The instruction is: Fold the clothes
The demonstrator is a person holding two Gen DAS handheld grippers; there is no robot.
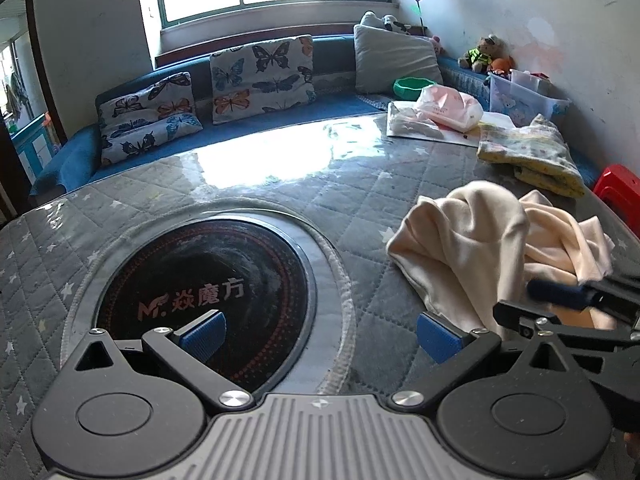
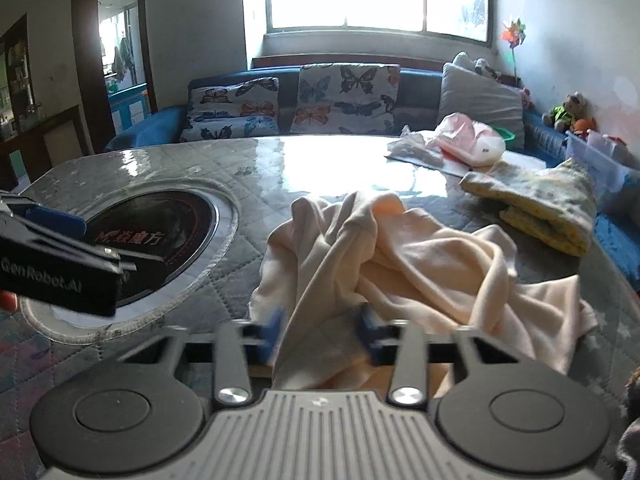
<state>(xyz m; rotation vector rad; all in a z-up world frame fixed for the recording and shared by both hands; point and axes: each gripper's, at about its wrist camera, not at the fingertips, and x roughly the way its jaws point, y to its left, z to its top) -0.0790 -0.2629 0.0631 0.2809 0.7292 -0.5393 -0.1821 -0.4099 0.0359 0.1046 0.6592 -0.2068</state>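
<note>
Lying crumpled on the quilted grey desk (image 2: 224, 280), the cream garment (image 2: 420, 264) sits right of the round black cooktop (image 1: 208, 292) set into the surface. The right hand-held gripper (image 2: 322, 330) has its blue pads on either side of a raised fold at the garment's near edge; the pads are blurred, so whether they already press the cloth is hard to say, though the gap between them is narrow and filled with fabric. The left hand-held gripper (image 1: 320, 334) hangs over the cooktop's edge with its jaws spread wide and nothing between them, just left of the garment. Farther back on the desk lies a folded yellow patterned cloth (image 1: 532, 152), with a pink plastic bag (image 1: 448, 108) behind it
</note>
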